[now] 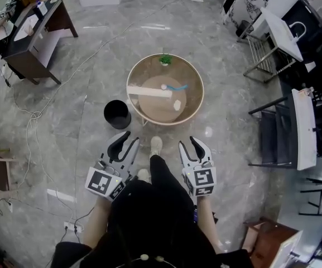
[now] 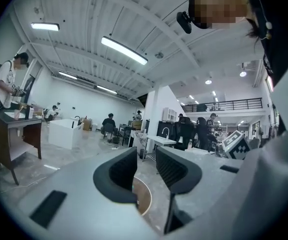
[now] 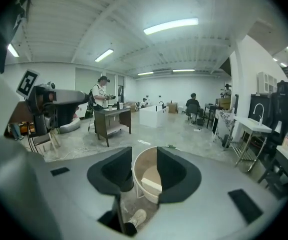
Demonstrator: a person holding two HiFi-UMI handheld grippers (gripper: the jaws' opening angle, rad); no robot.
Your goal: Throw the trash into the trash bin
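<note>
Head view: left gripper, right gripper gape empty; round, perhaps wooden table; black cylindrical bin.

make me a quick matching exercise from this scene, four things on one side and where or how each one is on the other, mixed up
Things:
1. trash bin
2. small green plant
3. blue piece
4. left tool

Place or state:
A. open, nothing between its jaws
B. by the far rim of the round table
C. on the floor, left of the table in the head view
D. near the table's middle

Pairs: 1-C, 2-B, 3-D, 4-A
</note>
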